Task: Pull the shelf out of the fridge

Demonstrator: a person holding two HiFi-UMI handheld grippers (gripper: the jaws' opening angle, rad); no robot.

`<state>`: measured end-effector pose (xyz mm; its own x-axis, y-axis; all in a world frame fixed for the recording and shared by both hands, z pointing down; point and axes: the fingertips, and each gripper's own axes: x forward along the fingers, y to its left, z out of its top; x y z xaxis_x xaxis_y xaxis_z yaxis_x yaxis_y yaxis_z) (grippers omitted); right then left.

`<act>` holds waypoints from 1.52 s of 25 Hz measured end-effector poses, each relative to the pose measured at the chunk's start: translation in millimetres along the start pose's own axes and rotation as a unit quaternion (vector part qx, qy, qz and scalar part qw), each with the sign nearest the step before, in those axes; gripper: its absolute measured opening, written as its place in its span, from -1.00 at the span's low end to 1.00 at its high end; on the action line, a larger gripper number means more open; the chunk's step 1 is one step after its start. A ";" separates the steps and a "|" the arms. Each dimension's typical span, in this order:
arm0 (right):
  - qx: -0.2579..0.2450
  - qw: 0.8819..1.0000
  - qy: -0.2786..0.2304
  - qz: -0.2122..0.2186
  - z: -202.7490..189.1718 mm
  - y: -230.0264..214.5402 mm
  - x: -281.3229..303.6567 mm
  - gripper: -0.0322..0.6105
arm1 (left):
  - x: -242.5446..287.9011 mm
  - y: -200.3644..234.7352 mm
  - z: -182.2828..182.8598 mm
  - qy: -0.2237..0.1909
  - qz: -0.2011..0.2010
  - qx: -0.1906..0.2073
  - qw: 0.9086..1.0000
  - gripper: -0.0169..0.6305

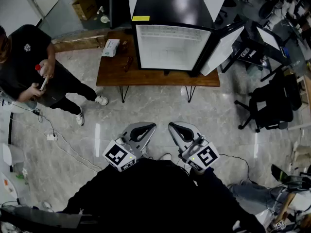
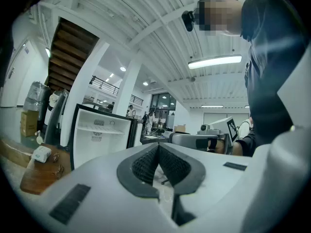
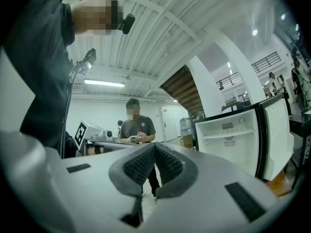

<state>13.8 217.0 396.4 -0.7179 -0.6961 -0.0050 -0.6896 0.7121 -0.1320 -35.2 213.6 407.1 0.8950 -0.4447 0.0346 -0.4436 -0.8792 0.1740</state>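
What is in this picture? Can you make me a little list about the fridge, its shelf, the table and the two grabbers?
fridge: small, black outside, white inside, standing on the table
door: open, swung out to the right
shelf: white, inside the fridge near the top, not pulled out yet
table: low, wooden, with a white packet on it, left of the fridge
left gripper: far from the fridge, jaws together, nothing between them
right gripper: beside the left one, jaws together, nothing between them
bystander: stands at the left
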 end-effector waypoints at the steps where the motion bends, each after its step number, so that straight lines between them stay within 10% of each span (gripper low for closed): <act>1: 0.001 1.000 -0.003 0.000 1.0 0.4 -0.4 -0.88 | -0.4 -0.9 0.0 0.000 0.000 0.000 1.000 -0.93; 38: 0.016 1.000 -0.002 0.016 -10.2 -28.6 -56.0 -0.88 | 35.5 -39.0 -7.0 -0.001 0.033 0.012 0.999 -0.93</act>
<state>72.8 236.5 410.6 -0.7386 -0.6740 -0.0140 -0.6634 0.7303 -0.1630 14.1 233.3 408.4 0.8632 -0.5030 0.0433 -0.5035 -0.8514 0.1469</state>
